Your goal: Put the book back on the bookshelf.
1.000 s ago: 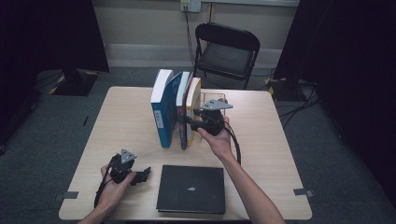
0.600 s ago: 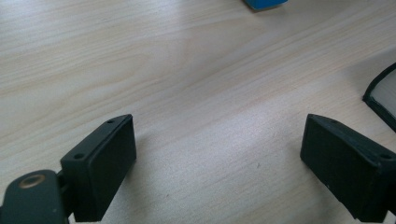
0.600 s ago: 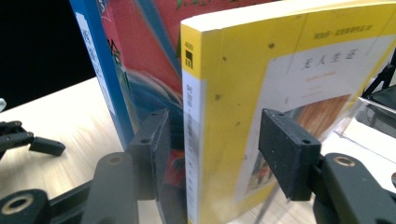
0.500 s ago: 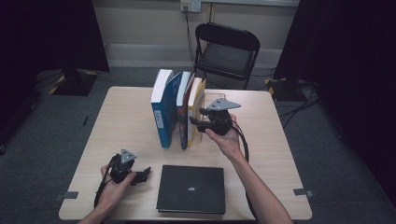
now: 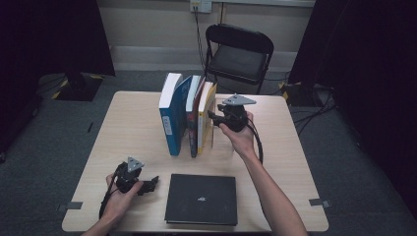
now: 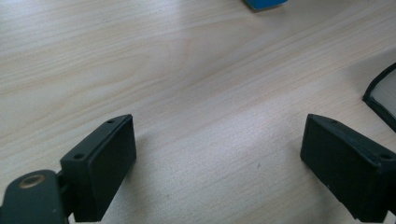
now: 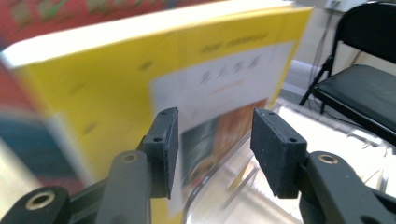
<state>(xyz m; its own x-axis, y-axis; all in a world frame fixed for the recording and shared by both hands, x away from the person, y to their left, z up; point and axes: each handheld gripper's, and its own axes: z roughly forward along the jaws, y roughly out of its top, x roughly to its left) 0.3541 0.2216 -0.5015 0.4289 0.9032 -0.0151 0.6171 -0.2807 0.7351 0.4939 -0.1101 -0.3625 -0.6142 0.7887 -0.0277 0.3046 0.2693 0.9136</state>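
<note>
Three books stand upright in a row at the table's middle: a blue book (image 5: 172, 118), a red and white one (image 5: 193, 115) and a yellow book (image 5: 205, 118) (image 7: 116, 79). My right gripper (image 5: 212, 118) (image 7: 214, 140) is held level at the yellow book's right side, pointing at its cover. Its jaws have just been closing a little. They still stand apart, with nothing pinched between them. My left gripper (image 5: 152, 183) (image 6: 219, 172) rests low over bare wood at the front left, jaws wide open and empty.
A black book (image 5: 201, 198) (image 6: 380, 93) lies flat at the front edge, just right of the left gripper. A clear, glassy piece (image 7: 243, 182) stands beside the yellow book. A black folding chair (image 5: 239, 54) (image 7: 359, 88) stands behind the wooden table (image 5: 133, 123).
The right hand has drifted a little to the right and upward beside the yellow book. The left hand and the books have stayed put.
</note>
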